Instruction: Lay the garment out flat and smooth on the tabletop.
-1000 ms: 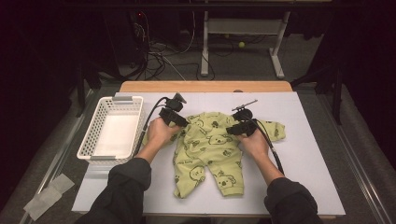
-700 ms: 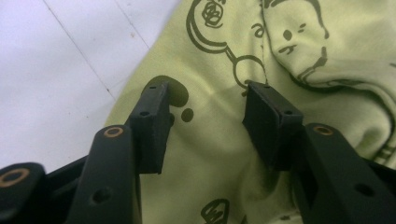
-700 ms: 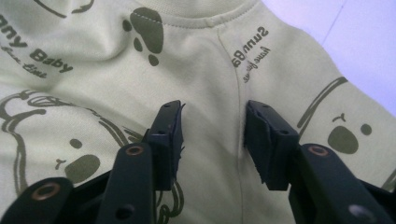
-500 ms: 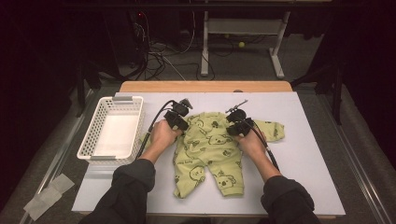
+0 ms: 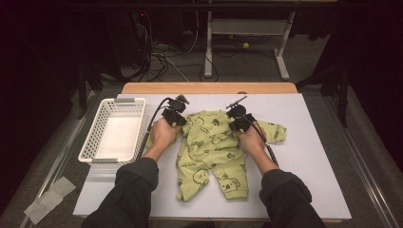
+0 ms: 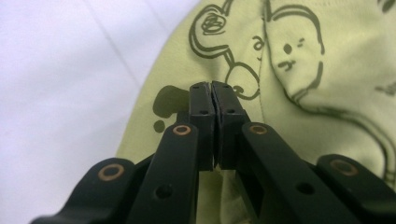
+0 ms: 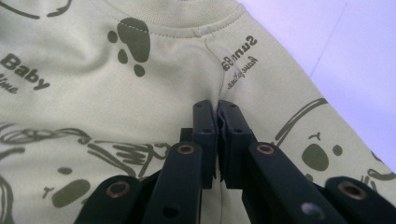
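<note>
Left gripper (image 5: 175,114): jaws just closed, pads pressed together, thin fold of green cloth pinched between them at the left shoulder of the baby romper (image 5: 211,147). Seen in left gripper view (image 6: 212,91): tips meeting over the fabric beside a printed animal face, white table (image 6: 60,70) to the left of the cloth edge.

Right gripper (image 5: 241,121): jaws likewise just closed, clamped on a pinch of cloth at the right shoulder seam. Seen in right gripper view (image 7: 217,109): tips shut on the seam just below the neckband, paw print and small lettering near.

Romper: flat on the white table (image 5: 313,156), centred between both hands, neck end toward the far edge, legs toward the person. Right sleeve spread outward past the right gripper; left sleeve mostly under the left hand. Pale green, dark animal-face prints throughout.

White mesh basket (image 5: 95,142) left of the left gripper, apart from the garment.
</note>
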Tool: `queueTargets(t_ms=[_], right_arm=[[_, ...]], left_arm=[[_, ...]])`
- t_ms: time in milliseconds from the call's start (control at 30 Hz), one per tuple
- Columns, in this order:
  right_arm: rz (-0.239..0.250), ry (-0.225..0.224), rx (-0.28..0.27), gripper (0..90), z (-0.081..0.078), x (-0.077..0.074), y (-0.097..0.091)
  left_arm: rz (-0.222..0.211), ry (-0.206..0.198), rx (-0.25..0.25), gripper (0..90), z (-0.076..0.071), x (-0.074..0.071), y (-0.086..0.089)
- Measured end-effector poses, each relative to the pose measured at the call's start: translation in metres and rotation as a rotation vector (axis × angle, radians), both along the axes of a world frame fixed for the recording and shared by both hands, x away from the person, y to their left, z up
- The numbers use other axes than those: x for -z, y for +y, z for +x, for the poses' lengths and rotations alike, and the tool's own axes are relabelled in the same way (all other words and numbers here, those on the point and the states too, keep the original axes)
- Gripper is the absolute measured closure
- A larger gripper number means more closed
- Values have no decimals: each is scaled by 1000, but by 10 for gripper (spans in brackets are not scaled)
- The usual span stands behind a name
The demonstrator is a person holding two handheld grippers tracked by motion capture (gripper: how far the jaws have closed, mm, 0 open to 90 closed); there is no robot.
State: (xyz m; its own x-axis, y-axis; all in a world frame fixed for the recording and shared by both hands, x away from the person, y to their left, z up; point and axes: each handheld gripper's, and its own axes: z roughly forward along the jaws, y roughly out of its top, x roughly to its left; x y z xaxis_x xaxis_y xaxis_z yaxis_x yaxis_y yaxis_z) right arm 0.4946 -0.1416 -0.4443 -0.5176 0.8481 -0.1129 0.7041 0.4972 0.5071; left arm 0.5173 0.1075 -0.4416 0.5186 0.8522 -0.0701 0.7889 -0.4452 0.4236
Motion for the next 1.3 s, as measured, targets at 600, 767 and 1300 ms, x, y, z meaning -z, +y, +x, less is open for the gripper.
queueTargets(t_ms=[600, 767, 1300], right_arm=[[136, -30, 97, 720, -33, -27, -70], [116, -3, 156, 713, -41, -24, -98], [53, 67, 141, 900, -36, -3, -104]], left_arm=[[-4, -130, 69, 506, -44, -41, 8], [-17, -114, 115, 489, -71, -45, 9], [-115, 26, 124, 469, -136, 0, 30]])
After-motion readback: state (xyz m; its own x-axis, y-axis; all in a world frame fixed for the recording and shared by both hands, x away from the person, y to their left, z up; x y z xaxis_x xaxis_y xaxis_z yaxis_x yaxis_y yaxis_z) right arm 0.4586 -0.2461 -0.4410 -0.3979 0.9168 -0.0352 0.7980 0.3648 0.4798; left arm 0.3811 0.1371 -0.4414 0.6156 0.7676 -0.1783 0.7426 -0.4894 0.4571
